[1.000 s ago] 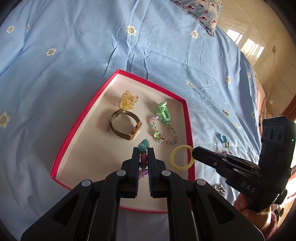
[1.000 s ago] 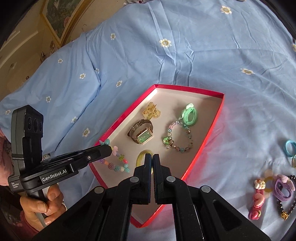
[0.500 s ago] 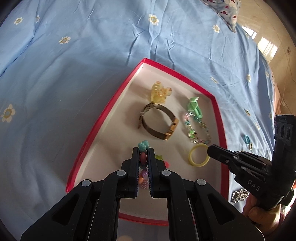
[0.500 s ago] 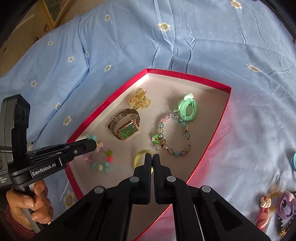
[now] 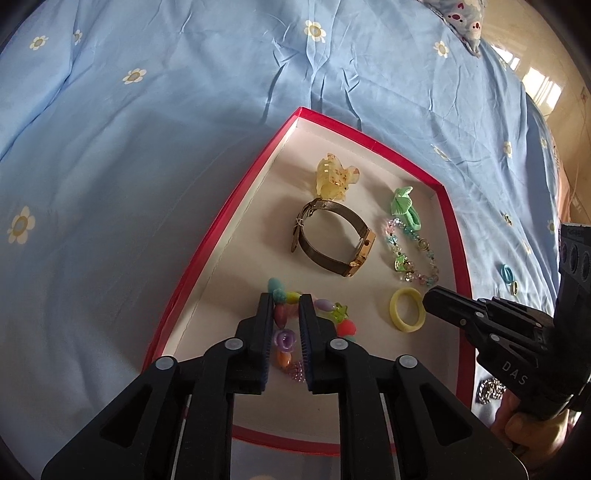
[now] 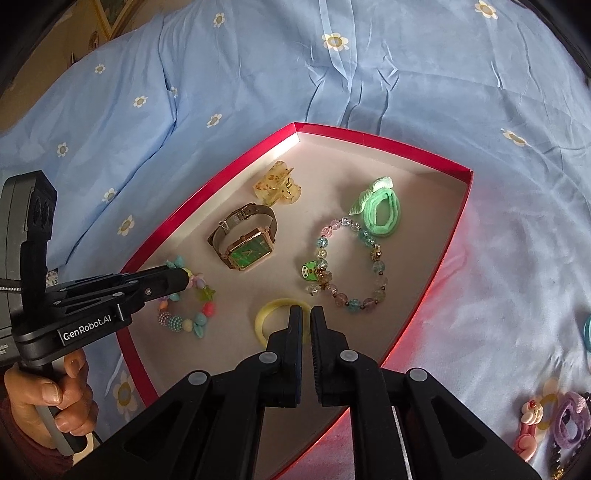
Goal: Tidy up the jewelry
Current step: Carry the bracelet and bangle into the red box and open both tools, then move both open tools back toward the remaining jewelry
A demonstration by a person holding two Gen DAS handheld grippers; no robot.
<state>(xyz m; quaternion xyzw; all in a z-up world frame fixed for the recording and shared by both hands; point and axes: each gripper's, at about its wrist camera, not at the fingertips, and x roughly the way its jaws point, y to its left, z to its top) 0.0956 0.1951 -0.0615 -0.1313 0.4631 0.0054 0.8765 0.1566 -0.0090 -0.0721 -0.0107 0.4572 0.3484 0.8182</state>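
Note:
A red-rimmed box (image 5: 236, 206) (image 6: 436, 284) lies on the blue bed sheet. A colourful bead bracelet (image 5: 286, 339) (image 6: 192, 314) rests on the box floor at its near left. My left gripper (image 5: 287, 297) (image 6: 181, 275) is over it with jaws slightly apart, beads between them. The box also holds a yellow hair claw (image 5: 332, 177), a watch (image 6: 247, 240), a green scrunchie (image 6: 380, 212), a frog bead bracelet (image 6: 347, 266) and a yellow ring band (image 6: 273, 314). My right gripper (image 6: 306, 314) (image 5: 436, 301) is nearly closed and empty, just above the yellow band.
Loose jewelry lies on the sheet right of the box: blue rings (image 5: 508, 275), a sparkly piece (image 5: 489, 391), pink and purple hair ties (image 6: 554, 421). A patterned pillow (image 5: 465, 22) is at the far right. Hands hold both gripper handles.
My left gripper lowered the colourful bracelet to the box floor and its jaws parted. My right gripper moved closer over the yellow band and opened a crack.

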